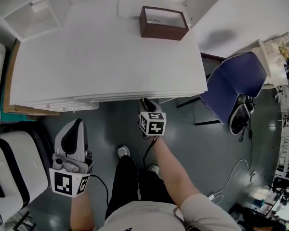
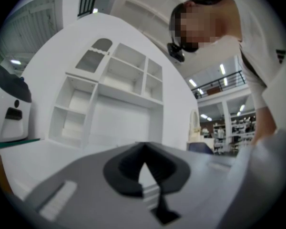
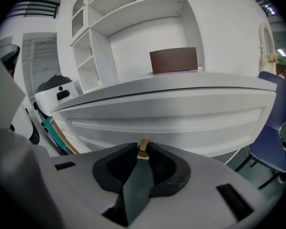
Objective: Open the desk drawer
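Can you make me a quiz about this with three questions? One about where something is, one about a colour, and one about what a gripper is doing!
1. Where is the brown box?
A. On the floor
B. On the desk, at the back
C. On the chair

2. What colour is the chair?
A. Blue
B. Red
C. Yellow

3. What are the right gripper's jaws on?
A. The box
B. Nothing
C. The drawer's knob

Answers:
1. B: the box stands on the white desk, far from the person.
2. A: the chair beside the desk has a blue seat.
3. C: in the right gripper view, the small brass knob sits between the tips of the right gripper.
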### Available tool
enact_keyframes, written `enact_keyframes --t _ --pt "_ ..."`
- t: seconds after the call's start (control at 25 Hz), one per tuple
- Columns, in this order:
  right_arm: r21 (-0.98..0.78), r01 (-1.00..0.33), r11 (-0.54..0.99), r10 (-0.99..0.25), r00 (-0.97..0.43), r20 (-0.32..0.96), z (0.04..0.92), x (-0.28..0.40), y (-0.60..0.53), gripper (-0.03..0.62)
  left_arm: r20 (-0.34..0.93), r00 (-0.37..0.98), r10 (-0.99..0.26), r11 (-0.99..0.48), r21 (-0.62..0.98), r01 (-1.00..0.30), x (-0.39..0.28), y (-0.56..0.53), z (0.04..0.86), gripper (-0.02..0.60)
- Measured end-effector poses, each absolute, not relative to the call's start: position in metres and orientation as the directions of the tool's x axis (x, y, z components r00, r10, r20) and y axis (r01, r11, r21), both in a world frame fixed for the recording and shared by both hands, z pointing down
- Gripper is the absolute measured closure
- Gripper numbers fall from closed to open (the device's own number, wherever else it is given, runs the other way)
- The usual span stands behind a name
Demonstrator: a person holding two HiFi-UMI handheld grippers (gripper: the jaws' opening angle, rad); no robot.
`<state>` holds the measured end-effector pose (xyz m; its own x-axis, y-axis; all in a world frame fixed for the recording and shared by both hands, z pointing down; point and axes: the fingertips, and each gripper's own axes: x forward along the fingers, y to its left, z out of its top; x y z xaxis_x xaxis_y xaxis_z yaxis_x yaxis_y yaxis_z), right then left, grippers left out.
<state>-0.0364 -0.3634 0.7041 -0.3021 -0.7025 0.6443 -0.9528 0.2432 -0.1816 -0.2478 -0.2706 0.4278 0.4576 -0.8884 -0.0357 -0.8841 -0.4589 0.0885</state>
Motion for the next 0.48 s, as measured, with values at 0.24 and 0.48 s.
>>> enact_keyframes --t 0.24,0.48 --pt "-0.187 -0.951 0.247 -0.698 -0.308 0.646 0.703 -0.037 -0.361 0.519 -0.034 0.444 -0.895 -0.445 0.099 -0.890 -0.252 -0.266 0.429 0.577" --pt "-0.198 -0.950 0.242 -0.696 -0.312 0.647 0.704 -0.037 -0.349 0.519 -0.038 0.443 -0.896 -0.444 0.104 -0.890 -0.252 -0.265 0.429 0.577"
